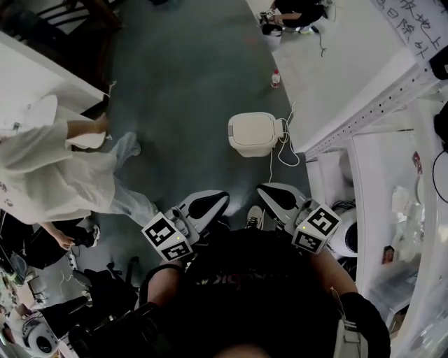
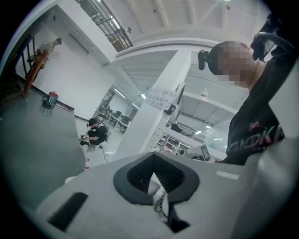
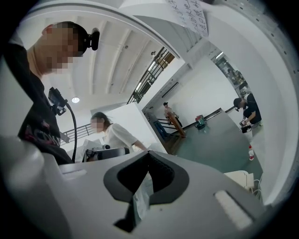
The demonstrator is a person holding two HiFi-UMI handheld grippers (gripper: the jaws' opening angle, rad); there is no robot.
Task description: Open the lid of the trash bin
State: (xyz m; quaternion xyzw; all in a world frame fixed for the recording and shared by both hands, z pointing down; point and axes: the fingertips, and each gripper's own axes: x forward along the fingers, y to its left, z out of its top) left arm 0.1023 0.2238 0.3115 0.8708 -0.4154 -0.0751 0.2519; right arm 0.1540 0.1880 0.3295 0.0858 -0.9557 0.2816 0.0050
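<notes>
The white trash bin (image 1: 252, 133) stands on the grey floor ahead of me, and its lid is down. A white cable (image 1: 283, 149) hangs at its right side. My left gripper (image 1: 221, 198) and right gripper (image 1: 263, 189) are held level side by side, short of the bin and apart from it. Both have their jaws together with nothing between them. In the left gripper view the left gripper (image 2: 153, 156) fills the lower picture. In the right gripper view a corner of the bin (image 3: 244, 179) shows low on the right, beyond the right gripper (image 3: 148, 154).
A person in white clothes (image 1: 56, 175) stands at the left. A white rack (image 1: 364, 115) runs along the right, close to the bin. A small bottle (image 1: 275, 78) stands on the floor beyond the bin. Another person (image 1: 294, 14) crouches farther back.
</notes>
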